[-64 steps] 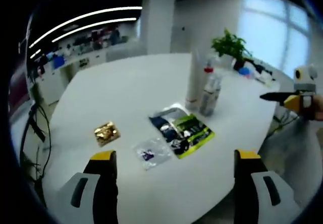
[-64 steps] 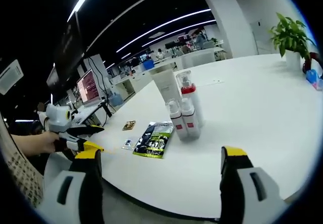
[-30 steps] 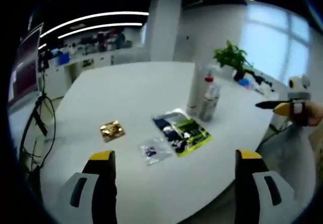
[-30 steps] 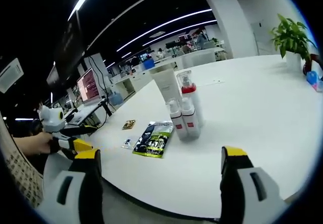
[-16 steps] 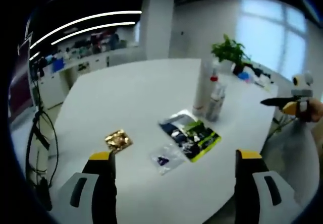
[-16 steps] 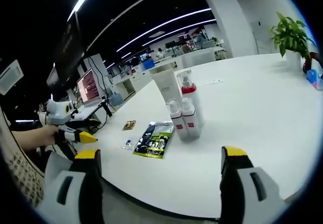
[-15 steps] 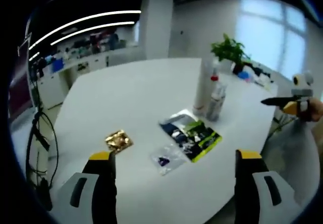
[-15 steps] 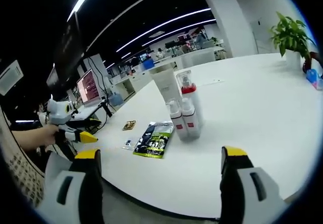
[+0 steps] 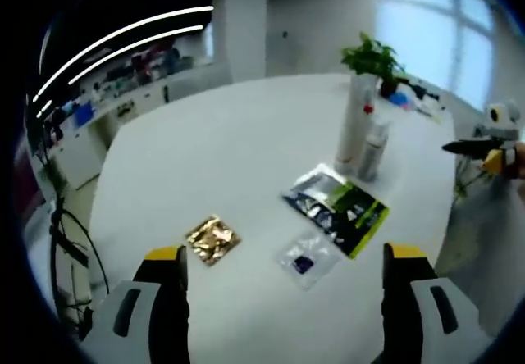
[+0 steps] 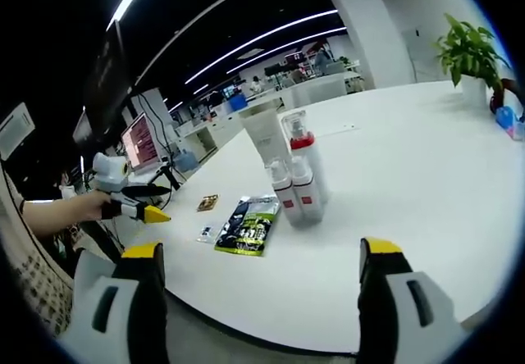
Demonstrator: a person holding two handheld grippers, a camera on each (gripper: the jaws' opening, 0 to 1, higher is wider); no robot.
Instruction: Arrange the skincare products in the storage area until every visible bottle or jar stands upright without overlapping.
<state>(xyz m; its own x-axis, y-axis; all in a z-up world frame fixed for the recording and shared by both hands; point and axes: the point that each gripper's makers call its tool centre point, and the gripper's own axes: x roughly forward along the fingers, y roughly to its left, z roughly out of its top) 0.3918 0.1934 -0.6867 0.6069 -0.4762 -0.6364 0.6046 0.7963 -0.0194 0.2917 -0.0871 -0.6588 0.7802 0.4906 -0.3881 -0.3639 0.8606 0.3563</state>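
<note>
On the white worktop (image 10: 426, 151) the skincare cluster stands upright: a tall white tube (image 10: 264, 134) on its cap, a clear pump bottle (image 10: 302, 163) with a red collar, and two small white bottles (image 10: 297, 193) with red labels pressed side by side in front. Any print on them is too small to read. From the left gripper view the same group sits far across the worktop, the tube (image 9: 354, 126) and a bottle (image 9: 373, 152) close together near the potted plant (image 9: 371, 59).

Flat beside them lies a green-and-dark sachet (image 10: 246, 225), its lettering a blur; it is just beside the small bottles, not touching them as far as I can tell. A clear little packet (image 9: 305, 257) with a dark spot lies next to it, and a gold foil square (image 9: 212, 238) sits a bit apart.

The left gripper (image 9: 283, 298) hangs above the worktop's near edge, fingers spread wide, nothing between them. The right gripper (image 10: 261, 298) is likewise wide apart and empty, off the worktop's edge, aimed at the bottles.
</note>
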